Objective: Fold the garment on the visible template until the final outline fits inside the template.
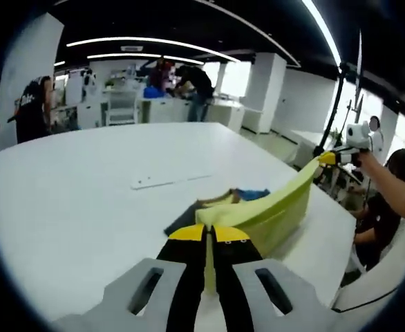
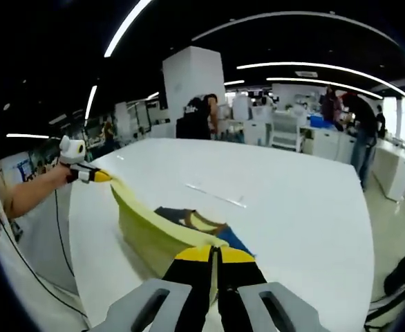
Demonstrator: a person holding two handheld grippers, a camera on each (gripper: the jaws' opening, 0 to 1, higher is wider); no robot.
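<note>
A yellow-green garment [image 1: 280, 207] [image 2: 146, 234] hangs stretched in the air between my two grippers, above a white table [image 1: 78, 200] [image 2: 299, 207]. My left gripper [image 1: 209, 234] is shut on one end of it; in the right gripper view it [image 2: 95, 176] holds the far end at the left, in a hand. My right gripper [image 2: 215, 254] is shut on the other end, and appears in the left gripper view [image 1: 329, 158] at the far right. Under the hanging cloth lies a dark piece of clothing [image 1: 183, 218] [image 2: 189, 220] with blue fabric [image 1: 252, 194] [image 2: 234, 242] beside it.
A thin pale strip [image 1: 169, 181] [image 2: 215, 196] lies on the table beyond the clothes. The table's edge [image 1: 341, 228] runs close by the person's arm [image 1: 385, 183]. Several people [image 1: 31, 107] and white counters [image 2: 313, 142] stand far behind.
</note>
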